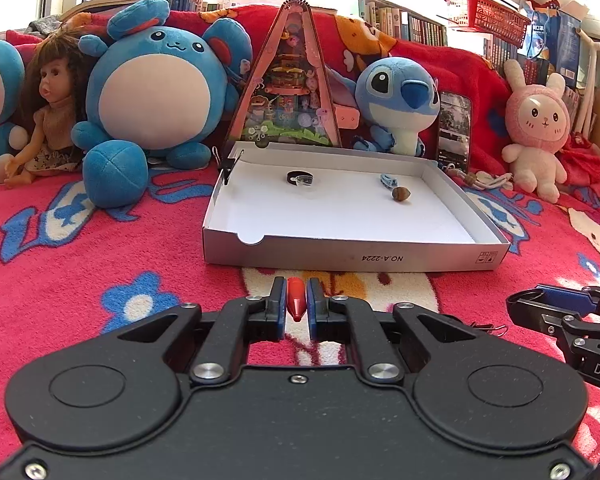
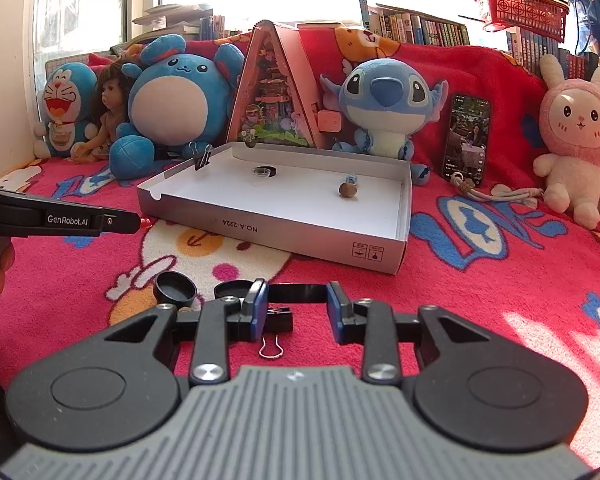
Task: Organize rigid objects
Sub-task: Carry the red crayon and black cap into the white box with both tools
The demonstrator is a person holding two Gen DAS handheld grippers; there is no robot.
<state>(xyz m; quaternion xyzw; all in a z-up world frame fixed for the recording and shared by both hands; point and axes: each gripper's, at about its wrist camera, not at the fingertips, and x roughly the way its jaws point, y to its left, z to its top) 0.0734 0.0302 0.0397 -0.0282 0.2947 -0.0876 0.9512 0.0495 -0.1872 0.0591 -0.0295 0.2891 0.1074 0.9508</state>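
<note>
Two claws in play, and the left claw [image 1: 296,300] is the busy one: its blue pads are clamped on a small red cone [image 1: 295,303], tip pointing back toward the camera, held clear above the blanket [image 1: 100,260]. Just ahead sits the box [image 1: 356,258], its near wall facing us, with a black ring [image 1: 300,178], a nut [image 1: 401,193] and a blue bit [image 1: 389,179] already on its white floor.

The job now, as I read it: carry the cone up and over that near wall before lowering. Keep the squeeze firm, since a tapered piece could slip out. Aim for bare floor near the front, away from the nut, and let go low so it won't roll.

Over on the right claw [image 2: 296,306], jaws stand apart around a black binder clip [image 2: 278,316], not yet pinching it. Two black caps [image 2: 175,289] wait beside it.
</note>
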